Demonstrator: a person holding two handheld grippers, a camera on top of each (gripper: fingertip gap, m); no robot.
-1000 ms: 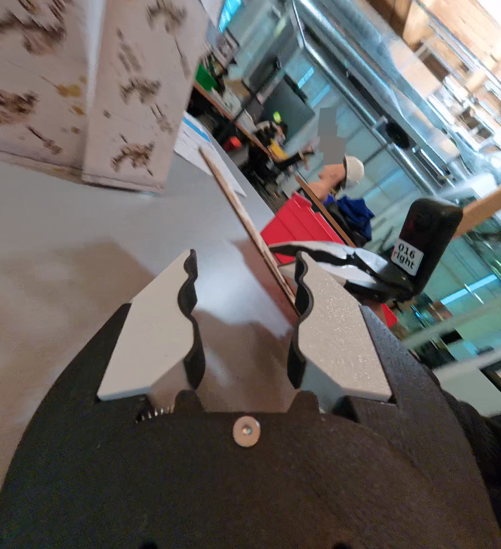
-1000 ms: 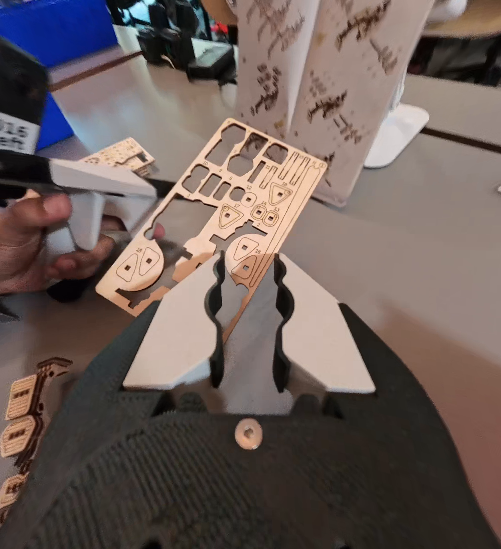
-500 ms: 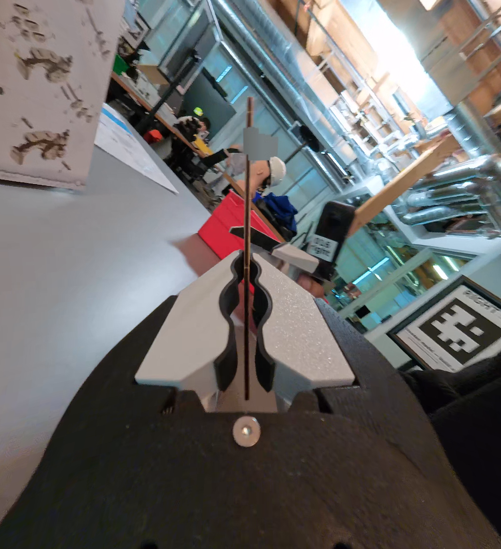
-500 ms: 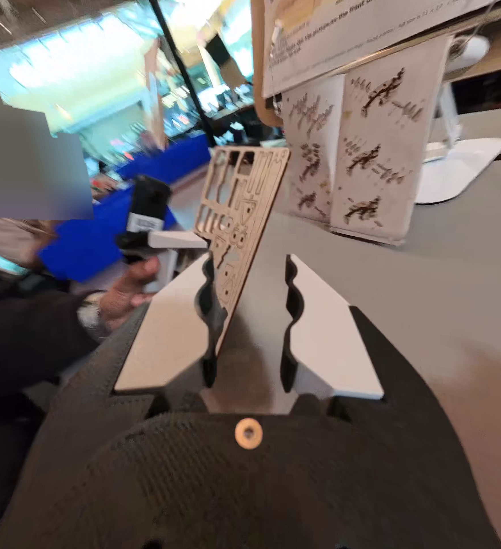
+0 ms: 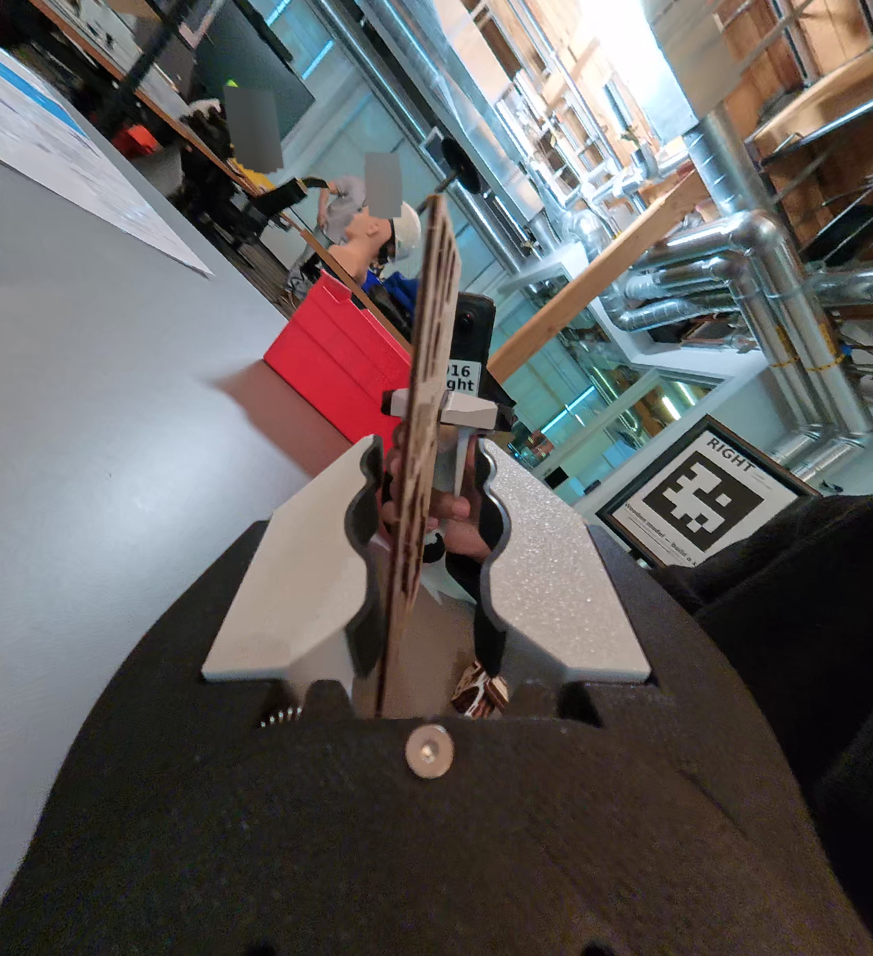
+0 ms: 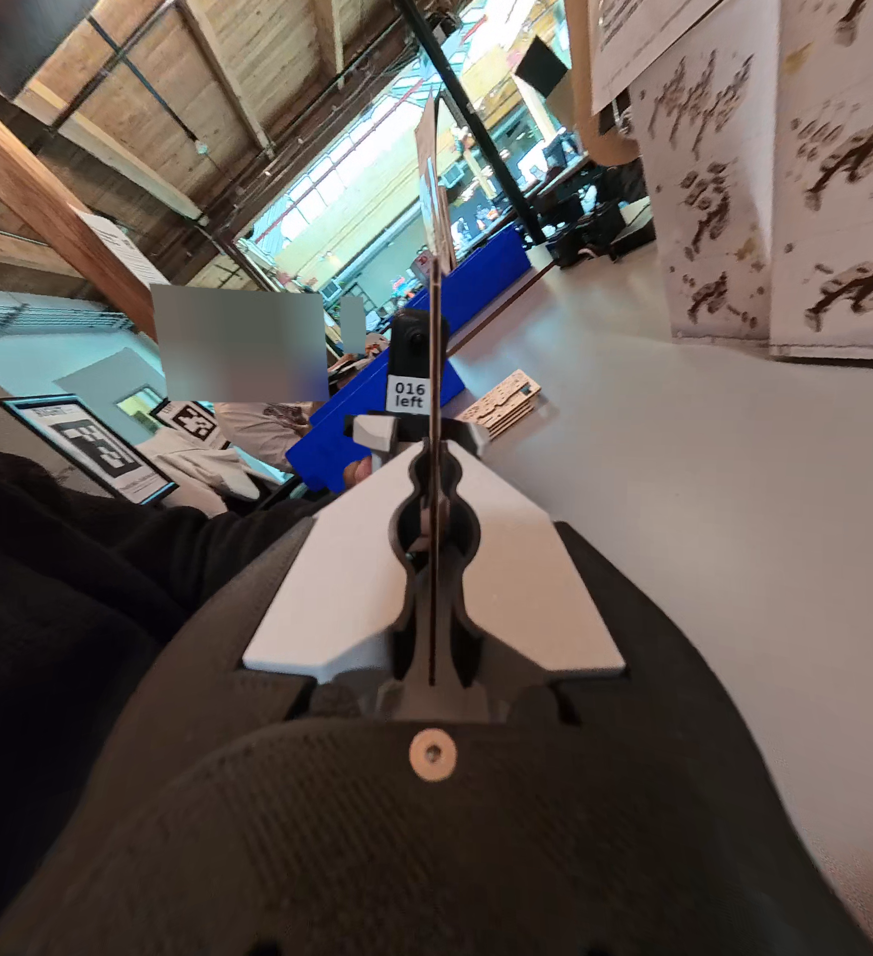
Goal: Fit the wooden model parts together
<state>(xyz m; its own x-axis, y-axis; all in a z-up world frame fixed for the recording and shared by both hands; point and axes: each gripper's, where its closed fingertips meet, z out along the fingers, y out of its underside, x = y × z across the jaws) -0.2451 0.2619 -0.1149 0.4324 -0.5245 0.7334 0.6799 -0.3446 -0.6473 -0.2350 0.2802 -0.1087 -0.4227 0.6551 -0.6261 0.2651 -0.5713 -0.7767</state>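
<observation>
Right gripper point(image 6: 431, 465), nearest in its own view: jaws pressed together on the wooden parts sheet point(image 6: 435, 362), which is seen edge-on as a thin dark line running up between the ribbed pads. Left gripper point(image 5: 426, 465): jaws apart; the sheet point(image 5: 431, 372) stands in the gap, close to the left pad, and whether it touches that pad cannot be told. The sheet is held in the air above the grey table point(image 5: 87, 414), its long axis rising away from both grippers, its flat faces turned to the left and right. Judged from its thin section and many cut-outs, the sheet is light, fairly stiff in its plane, yet easily snapped across the narrow bridges; a hold on the solid border near an edge appears safest. Farther off in the left view: a red bin point(image 5: 336, 362). Farther off in the right view: a stack of further wooden sheets point(image 6: 501, 406) lying on the table, a blue bin point(image 6: 372, 439) and a printed white box point(image 6: 786, 207).
</observation>
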